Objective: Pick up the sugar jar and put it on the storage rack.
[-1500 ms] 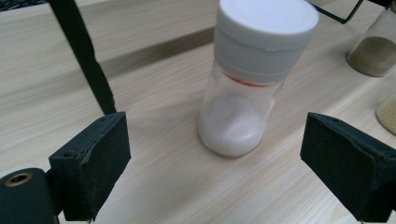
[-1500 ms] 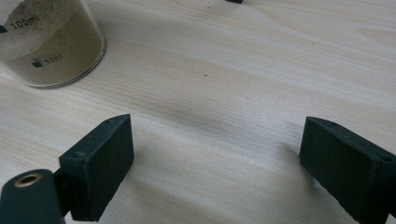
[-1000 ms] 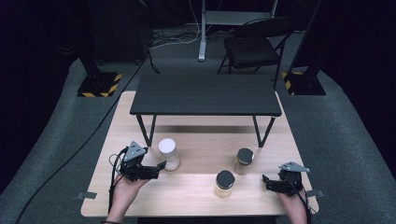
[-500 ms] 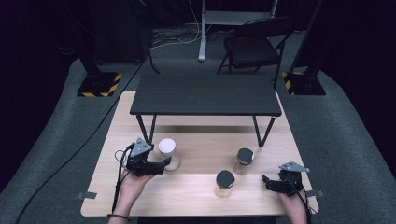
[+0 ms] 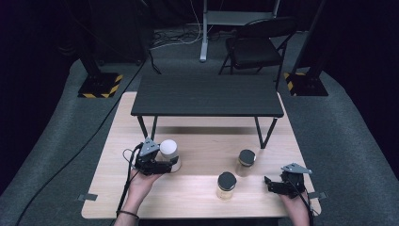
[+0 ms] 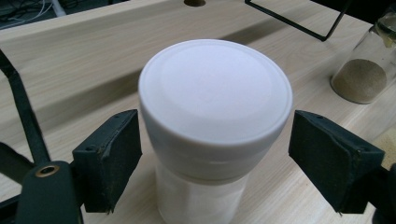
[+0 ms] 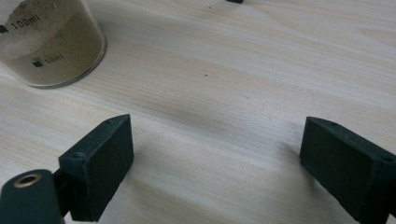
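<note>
- Worktop [image 5: 197,188]: pale wooden top, long grain lines; a low black metal-legged stand [image 5: 207,95] occupies its far half.
- White-lidded jar [image 5: 169,153]: upright at the left of the worktop, near the stand's left legs. The left gripper view shows a round white lid [image 6: 215,93] wider than the pale body beneath it.
- Left gripper [image 5: 162,165]: held in the person's left hand [image 5: 143,181], reaching in from the near edge. Its jaws are spread wide, one on each side of the white-lidded jar at lid height. The left jaw sits very close to the lid's rim and the right one stands clear; no firm grip is visible.
- Dark-lidded jar, far [image 5: 246,162]: right of centre, glass, tan powder inside.
- Dark-lidded jar, near [image 5: 226,185]: just nearer and left of the first, also glass, pale contents. The two stand close but apart.
- Right gripper [image 5: 270,184]: in the person's right hand [image 5: 294,205] at the near right corner, low over bare wood, grey plate on top. Its jaws are wide apart with nothing between them. In the right gripper view a glass measuring jar [image 7: 51,42] with sandy fill and printed volume marks stands ahead of them at upper left.
- Surroundings: grey carpeted floor [image 5: 339,122], a black folding chair [image 5: 256,44] beyond the worktop, cables trailing at the left.
</note>
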